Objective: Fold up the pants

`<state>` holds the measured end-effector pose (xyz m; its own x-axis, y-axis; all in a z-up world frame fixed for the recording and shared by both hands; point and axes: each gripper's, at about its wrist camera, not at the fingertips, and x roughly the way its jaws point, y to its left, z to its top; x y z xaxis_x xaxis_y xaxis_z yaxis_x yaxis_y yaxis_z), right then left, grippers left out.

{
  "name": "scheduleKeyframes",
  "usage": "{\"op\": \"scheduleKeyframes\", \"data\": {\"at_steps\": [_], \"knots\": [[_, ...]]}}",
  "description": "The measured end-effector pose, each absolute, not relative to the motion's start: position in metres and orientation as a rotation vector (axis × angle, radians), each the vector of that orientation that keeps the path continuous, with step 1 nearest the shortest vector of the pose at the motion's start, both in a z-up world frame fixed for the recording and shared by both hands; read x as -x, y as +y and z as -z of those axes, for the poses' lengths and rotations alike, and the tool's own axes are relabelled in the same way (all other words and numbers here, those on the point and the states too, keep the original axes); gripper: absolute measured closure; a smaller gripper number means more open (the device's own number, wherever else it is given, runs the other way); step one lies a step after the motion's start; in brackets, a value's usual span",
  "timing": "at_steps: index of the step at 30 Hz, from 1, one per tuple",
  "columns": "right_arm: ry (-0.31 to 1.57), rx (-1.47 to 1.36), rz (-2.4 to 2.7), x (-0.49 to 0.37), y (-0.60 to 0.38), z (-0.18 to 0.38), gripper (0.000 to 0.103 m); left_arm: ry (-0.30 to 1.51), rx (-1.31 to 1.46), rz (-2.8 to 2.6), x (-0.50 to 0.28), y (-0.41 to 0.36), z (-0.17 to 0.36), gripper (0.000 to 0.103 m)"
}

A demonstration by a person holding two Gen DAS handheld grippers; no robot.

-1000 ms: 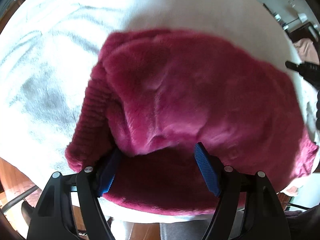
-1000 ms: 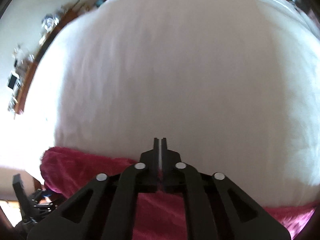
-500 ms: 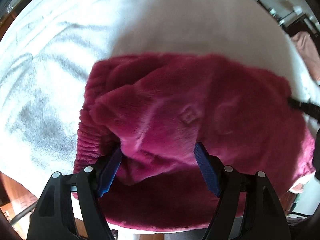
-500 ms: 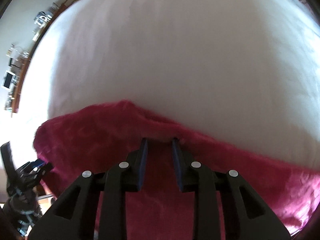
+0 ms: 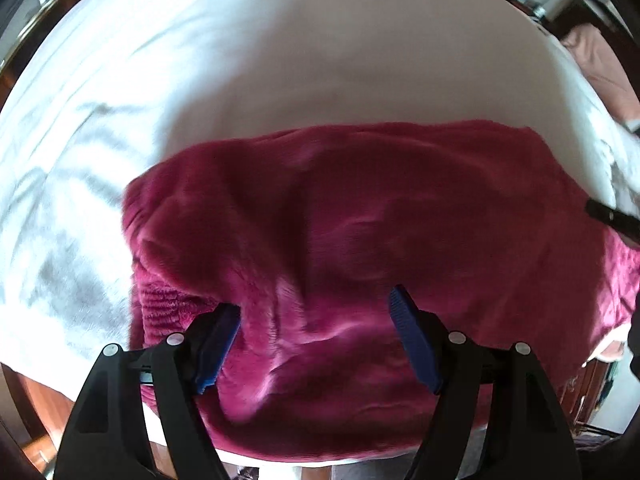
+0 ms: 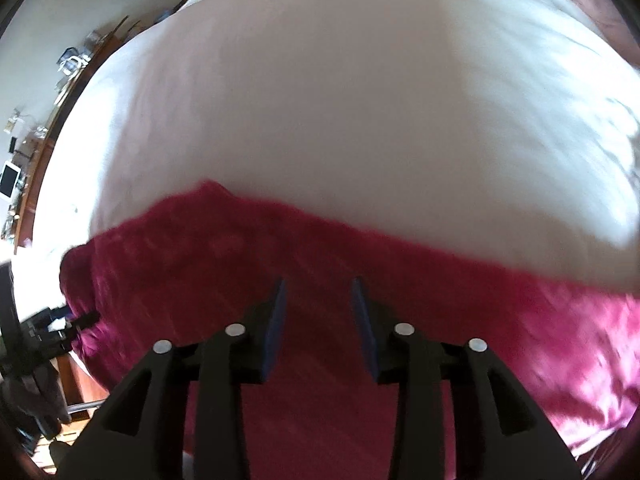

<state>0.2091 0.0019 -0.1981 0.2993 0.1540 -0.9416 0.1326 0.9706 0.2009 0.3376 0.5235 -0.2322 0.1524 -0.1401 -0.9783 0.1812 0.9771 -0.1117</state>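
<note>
Magenta fleece pants [image 5: 360, 220] lie folded near the front edge of a white bed sheet [image 5: 280, 40]. My left gripper [image 5: 316, 300] hangs over their near left part with its jaws wide. A soft hump of fleece rises between the blue pads and hides the left pad's tip, but it is not pinched. Above the pants [image 6: 200, 264], my right gripper [image 6: 318, 282] is opening and holds nothing; the fleece lies flat beneath it. Its black tip [image 5: 612, 220] shows at the right edge of the left wrist view.
White sheet [image 6: 360, 100] stretches far beyond the pants. The bed's front edge and wooden floor [image 5: 40, 412] lie just below the grippers. A cluttered shelf [image 6: 24, 176] runs along the wall at left. A pinkish cloth [image 5: 600, 64] lies at the far right.
The right jaws went from shut on the pants' far edge to parted, letting it go, and drew back over the pants. The left gripper shifted back too, its jaws unchanged.
</note>
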Motion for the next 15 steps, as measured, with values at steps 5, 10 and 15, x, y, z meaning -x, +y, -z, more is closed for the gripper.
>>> {"op": "scheduleKeyframes", "data": {"at_steps": [5,10,15], "knots": [[1.326,-0.304,0.069,-0.154,-0.027,0.214,0.068,1.371,-0.072,0.256,-0.322,0.493,0.216,0.027],[1.373,-0.337,0.055,-0.119,-0.057,0.233,0.068,1.354,-0.114,0.222,-0.306,0.453,0.208,0.025],[1.265,-0.385,0.066,-0.09,-0.11,0.197,0.068,1.319,-0.151,0.082,-0.291,0.438,0.203,0.025]]}}
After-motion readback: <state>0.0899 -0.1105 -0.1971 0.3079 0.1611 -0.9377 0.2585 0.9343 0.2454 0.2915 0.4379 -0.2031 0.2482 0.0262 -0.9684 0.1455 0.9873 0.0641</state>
